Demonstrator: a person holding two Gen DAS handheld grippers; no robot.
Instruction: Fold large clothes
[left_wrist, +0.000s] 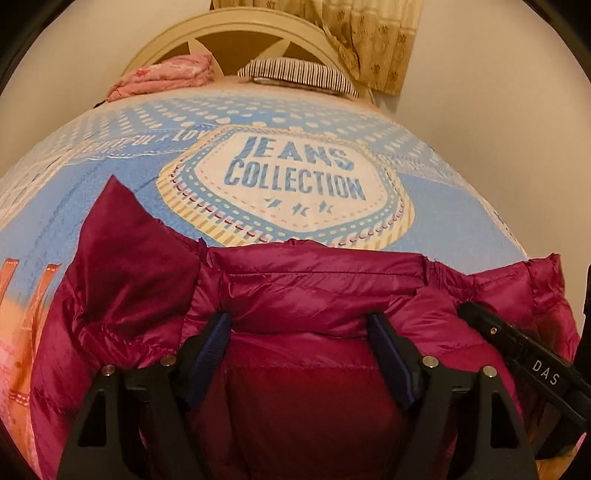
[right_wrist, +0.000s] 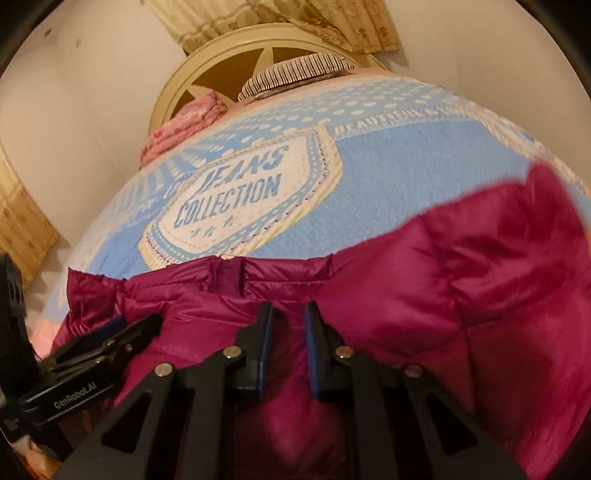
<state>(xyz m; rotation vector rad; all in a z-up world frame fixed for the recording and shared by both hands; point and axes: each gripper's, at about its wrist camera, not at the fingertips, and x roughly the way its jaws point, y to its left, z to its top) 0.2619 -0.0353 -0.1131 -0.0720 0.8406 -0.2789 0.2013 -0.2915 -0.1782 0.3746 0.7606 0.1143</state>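
**Two grippers close in on a magenta jacket at the foot of the bed**

A magenta puffer jacket (left_wrist: 314, 291) lies spread across the near end of a bed, on a blue bedspread (left_wrist: 443, 221) printed with a "JEANS COLLECTION" badge. Its quilted hem or collar edge runs side to side just short of the badge, and one sleeve or flap stands up in a peak toward the bed's left edge. The left gripper (left_wrist: 301, 325) hangs over the middle of the jacket with its jaws set wide, its blue pads (left_wrist: 212, 354) apart and pressing on nothing; fabric bulges between them but is not pinched. The right gripper (right_wrist: 288, 314) sits beside it, toward the bed's right edge, jaws drawn nearly together. A narrow gap shows between its pads, and whether a ridge of the shiny fabric is caught there cannot be told from these views.

The step in hand appears to be taking hold of the jacket's near layer for a fold toward the headboard (left_wrist: 236, 33). To do it well, each gripper would likely need a firm bite on a seam line, not on slick, puffy fill, which could slide out. The two grips should sit level with each other so the fold line stays square to the bed's sides. The raised sleeve on the left probably wants tucking inward first. At the far end, a pink folded cloth (left_wrist: 162, 77) and a striped pillow (left_wrist: 295, 74) lie well clear of the work.
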